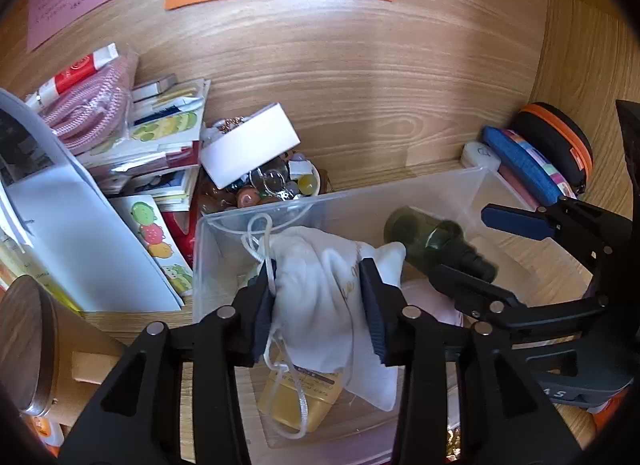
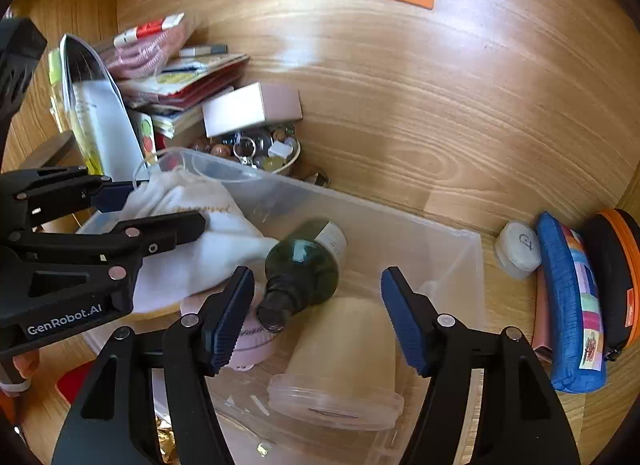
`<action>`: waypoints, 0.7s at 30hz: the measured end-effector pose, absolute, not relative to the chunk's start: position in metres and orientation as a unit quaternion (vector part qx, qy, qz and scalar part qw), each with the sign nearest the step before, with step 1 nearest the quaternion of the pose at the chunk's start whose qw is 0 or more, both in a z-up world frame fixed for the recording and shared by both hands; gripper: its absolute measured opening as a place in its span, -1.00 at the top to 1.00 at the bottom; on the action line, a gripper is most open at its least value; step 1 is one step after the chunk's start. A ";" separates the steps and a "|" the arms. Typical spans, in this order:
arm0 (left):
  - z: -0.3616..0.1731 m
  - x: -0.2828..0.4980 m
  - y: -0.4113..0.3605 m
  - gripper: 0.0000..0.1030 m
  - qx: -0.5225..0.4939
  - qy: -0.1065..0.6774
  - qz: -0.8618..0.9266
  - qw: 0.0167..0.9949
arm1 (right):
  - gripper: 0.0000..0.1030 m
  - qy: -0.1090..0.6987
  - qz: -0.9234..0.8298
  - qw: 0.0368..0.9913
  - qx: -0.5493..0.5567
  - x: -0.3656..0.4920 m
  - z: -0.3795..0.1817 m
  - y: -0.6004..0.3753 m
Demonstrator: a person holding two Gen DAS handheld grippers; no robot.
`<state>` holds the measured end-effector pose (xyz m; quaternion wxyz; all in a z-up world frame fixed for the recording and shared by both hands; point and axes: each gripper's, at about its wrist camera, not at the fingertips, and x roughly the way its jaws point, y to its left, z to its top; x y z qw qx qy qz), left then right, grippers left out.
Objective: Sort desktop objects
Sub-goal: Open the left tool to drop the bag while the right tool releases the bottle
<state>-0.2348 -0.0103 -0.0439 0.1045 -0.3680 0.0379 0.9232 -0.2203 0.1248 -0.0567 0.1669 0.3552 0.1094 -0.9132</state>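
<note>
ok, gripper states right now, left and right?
Left gripper: closed on the white pouch, over the clear bin.
Right gripper: open, holding nothing, green bottle between its fingers.

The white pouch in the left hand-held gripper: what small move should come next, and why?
Probably open the left hand-held gripper: the white pouch it grips hangs inside the clear bin, above a yellow bottle.

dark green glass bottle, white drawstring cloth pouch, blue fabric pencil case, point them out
dark green glass bottle [image 2: 304, 265]: right wrist view, on its rounded body.
white drawstring cloth pouch [image 1: 320, 289]: left wrist view, on the cloth between the fingers.
blue fabric pencil case [image 2: 560, 305]: right wrist view, on its blue side.
</note>
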 end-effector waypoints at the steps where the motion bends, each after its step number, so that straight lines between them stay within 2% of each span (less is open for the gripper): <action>1: -0.043 -0.233 -0.011 0.18 -0.364 0.039 0.925 0.100 | -0.28 0.107 -0.914 0.168 0.354 -0.220 -0.056 0.125; 6: -0.036 -0.226 -0.010 -0.13 -0.337 0.054 0.937 0.080 | -0.39 0.101 -0.913 0.170 0.356 -0.219 -0.056 0.127; 14: -0.026 -0.219 -0.007 -0.28 -0.328 0.053 0.939 0.088 | -0.40 0.111 -0.918 0.164 0.343 -0.213 -0.047 0.124; 18: -0.012 -0.209 -0.005 -0.36 -0.316 0.048 0.943 0.087 | -0.51 0.126 -0.928 0.149 0.317 -0.204 -0.033 0.124; 21: 0.002 -0.194 -0.008 -0.56 -0.298 0.048 0.950 0.082 | -0.53 0.136 -0.935 0.144 0.296 -0.191 -0.018 0.124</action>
